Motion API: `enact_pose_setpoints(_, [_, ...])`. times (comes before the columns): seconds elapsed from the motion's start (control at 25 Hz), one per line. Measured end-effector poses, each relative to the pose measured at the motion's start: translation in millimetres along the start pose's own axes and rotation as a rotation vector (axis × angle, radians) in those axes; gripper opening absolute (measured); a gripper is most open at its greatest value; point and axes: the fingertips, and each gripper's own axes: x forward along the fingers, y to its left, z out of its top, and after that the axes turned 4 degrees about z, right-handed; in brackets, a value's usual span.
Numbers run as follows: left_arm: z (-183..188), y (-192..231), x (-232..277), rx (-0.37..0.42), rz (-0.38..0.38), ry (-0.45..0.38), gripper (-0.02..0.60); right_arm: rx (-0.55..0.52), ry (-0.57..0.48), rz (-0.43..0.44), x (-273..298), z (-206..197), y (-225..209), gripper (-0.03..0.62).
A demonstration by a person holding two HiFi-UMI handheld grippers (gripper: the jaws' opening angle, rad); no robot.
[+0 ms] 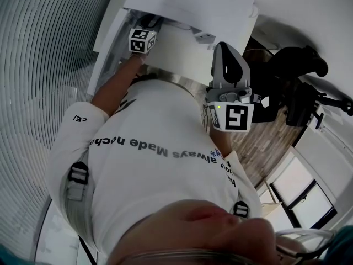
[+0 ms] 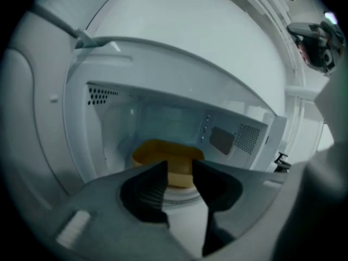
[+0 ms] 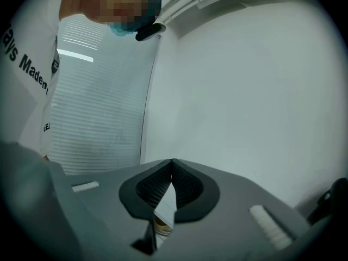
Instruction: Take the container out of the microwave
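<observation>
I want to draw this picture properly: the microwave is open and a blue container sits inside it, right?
Not quite. The microwave is open and a container does sit inside it, but the container is yellow, not blue. The left gripper view shows it.

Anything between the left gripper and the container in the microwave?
Nothing visible. The microwave stands open, and the yellow container sits inside, straight ahead of the left gripper, whose jaws stand apart, short of it.
</observation>
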Motion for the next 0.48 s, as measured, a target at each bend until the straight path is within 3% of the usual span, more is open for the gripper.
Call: enact_pose_setpoints(0.48, [-10.5,24.8,42.4,-0.105,0.105,0.021,0.279,0.01,0.031,-0.023,-5.7,-13.7,-0.6,0.002])
